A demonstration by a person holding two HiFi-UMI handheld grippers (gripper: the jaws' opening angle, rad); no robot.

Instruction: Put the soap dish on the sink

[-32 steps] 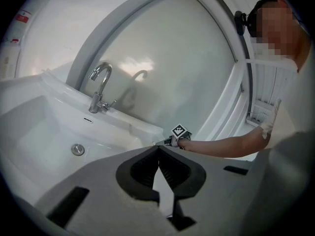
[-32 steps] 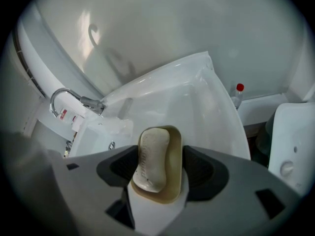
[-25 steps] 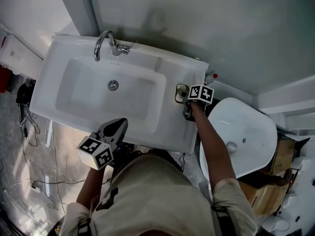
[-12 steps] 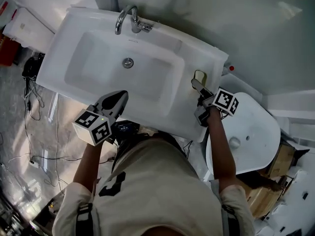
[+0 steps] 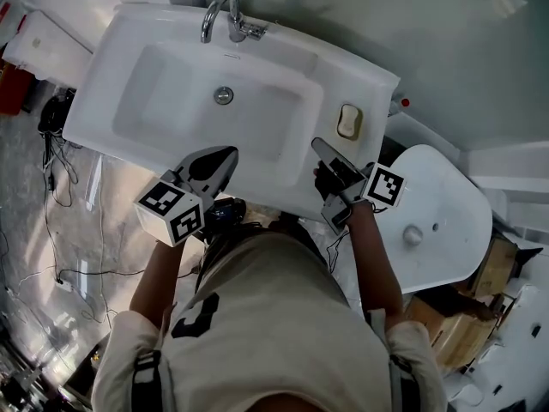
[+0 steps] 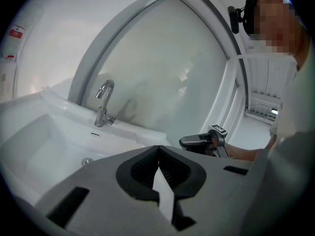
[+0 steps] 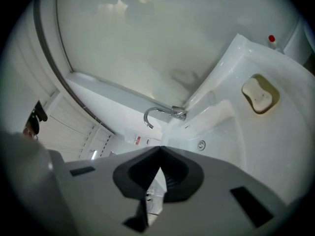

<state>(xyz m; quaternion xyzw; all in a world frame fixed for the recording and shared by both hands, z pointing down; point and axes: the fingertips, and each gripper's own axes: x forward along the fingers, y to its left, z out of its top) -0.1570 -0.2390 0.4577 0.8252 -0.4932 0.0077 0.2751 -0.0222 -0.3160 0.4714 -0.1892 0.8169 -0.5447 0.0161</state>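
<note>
The right claw (image 5: 319, 147) had pulled back toward frame centre, jaws just snapped together on nothing. The soap dish (image 5: 348, 121) sat alone on the sink (image 5: 364, 80) ledge, upper right, so the placement looked done. The left claw (image 5: 228, 156) was clenched and empty.

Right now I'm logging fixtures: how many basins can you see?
2: the sink with the tap at centre, and a second basin at the head view's lower right. Others could be hidden.

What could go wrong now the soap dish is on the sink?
The soap dish sits on the narrow right ledge of the sink, fairly near the outer edge, so a bump might slide it off. The right gripper, whose jaws have just closed on nothing, is close beside it; a careless swing could knock it.
</note>
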